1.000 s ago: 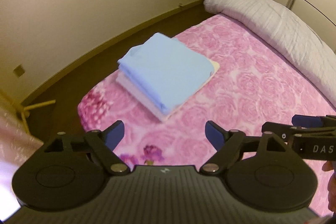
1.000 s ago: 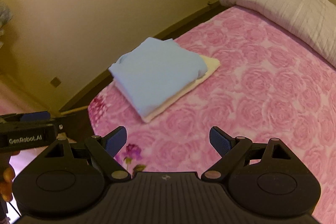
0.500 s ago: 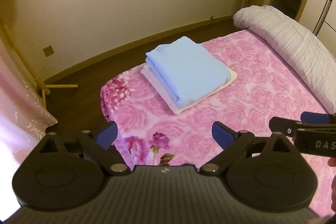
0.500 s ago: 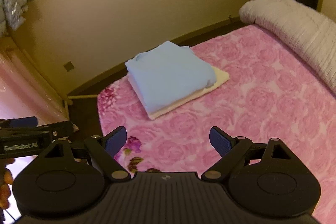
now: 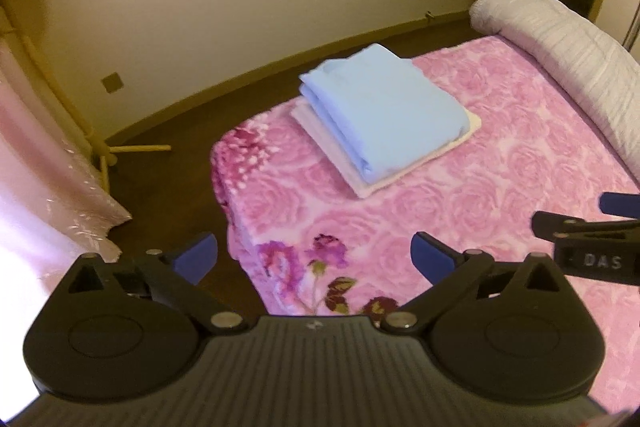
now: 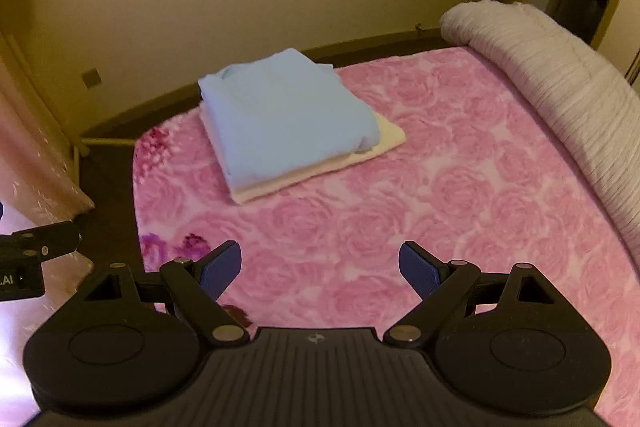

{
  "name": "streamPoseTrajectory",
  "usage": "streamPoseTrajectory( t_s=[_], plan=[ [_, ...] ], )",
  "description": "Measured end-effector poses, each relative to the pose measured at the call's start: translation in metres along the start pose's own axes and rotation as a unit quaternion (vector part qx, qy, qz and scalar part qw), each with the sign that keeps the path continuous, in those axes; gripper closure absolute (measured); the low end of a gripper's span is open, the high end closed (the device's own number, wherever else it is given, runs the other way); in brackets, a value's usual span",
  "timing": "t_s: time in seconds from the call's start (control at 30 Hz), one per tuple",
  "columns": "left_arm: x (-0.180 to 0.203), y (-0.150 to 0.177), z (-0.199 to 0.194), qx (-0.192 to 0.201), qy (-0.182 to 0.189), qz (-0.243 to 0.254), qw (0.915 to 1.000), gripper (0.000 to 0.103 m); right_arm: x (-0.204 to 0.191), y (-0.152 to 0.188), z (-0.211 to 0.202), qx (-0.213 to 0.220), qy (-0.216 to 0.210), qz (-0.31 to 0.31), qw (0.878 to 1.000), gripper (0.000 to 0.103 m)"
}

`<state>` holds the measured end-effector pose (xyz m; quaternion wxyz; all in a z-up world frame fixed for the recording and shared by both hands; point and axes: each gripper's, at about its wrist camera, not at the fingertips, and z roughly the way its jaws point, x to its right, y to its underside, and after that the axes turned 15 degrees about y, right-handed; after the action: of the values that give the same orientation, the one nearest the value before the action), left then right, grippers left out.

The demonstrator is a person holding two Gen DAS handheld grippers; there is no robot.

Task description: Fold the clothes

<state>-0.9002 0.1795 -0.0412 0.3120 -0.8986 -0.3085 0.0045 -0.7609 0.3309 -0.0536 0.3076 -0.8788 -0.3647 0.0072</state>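
A folded light blue garment [image 5: 384,107] [image 6: 288,115] lies on top of a folded cream garment [image 5: 416,163] [image 6: 384,139], stacked near the far corner of a bed with a pink rose blanket [image 5: 460,219] [image 6: 420,195]. My left gripper [image 5: 314,257] hangs open over the near bed corner, well short of the stack, with nothing between its fingers. My right gripper [image 6: 320,271] is also open and empty above the blanket, nearer than the stack. Each gripper shows at the edge of the other's view.
A rolled white quilt [image 5: 560,67] [image 6: 560,87] runs along the bed's right side. Dark floor [image 5: 180,187] and a beige wall lie beyond the bed's left edge. A pink curtain [image 5: 36,187] and a wooden stand [image 5: 104,151] are at the left.
Both grippers have pulled back and risen away from the stack, which now looks smaller and farther. More floor, wall and curtain have come into view. Both stayed open.
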Motion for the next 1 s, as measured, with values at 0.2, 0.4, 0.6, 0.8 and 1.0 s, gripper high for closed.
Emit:
streamPoseTrajectory(
  t_s=[0.2,0.4,0.6,0.8,1.0],
  plan=[
    [-0.008,-0.012,0.018,-0.014,0.024,-0.003,0.9996,0.001,0.002,-0.01,0.018,-0.032,-0.026,0.032,0.999,0.014],
    [-0.019,-0.026,0.04,-0.035,0.034,-0.004,0.9988,0.001,0.0,-0.021,0.037,-0.055,-0.024,0.048,0.997,0.014],
    [-0.024,-0.037,0.062,-0.052,0.043,0.002,0.9977,0.001,-0.004,-0.028,0.053,-0.071,-0.014,0.051,0.996,0.014],
    [-0.025,-0.046,0.075,-0.061,0.044,0.008,0.9972,0.001,-0.006,-0.033,0.061,-0.079,-0.008,0.055,0.995,0.014],
    [-0.025,-0.052,0.083,-0.065,0.042,0.016,0.9969,0.001,-0.005,-0.038,0.067,-0.084,-0.006,0.061,0.995,0.014]
  ],
)
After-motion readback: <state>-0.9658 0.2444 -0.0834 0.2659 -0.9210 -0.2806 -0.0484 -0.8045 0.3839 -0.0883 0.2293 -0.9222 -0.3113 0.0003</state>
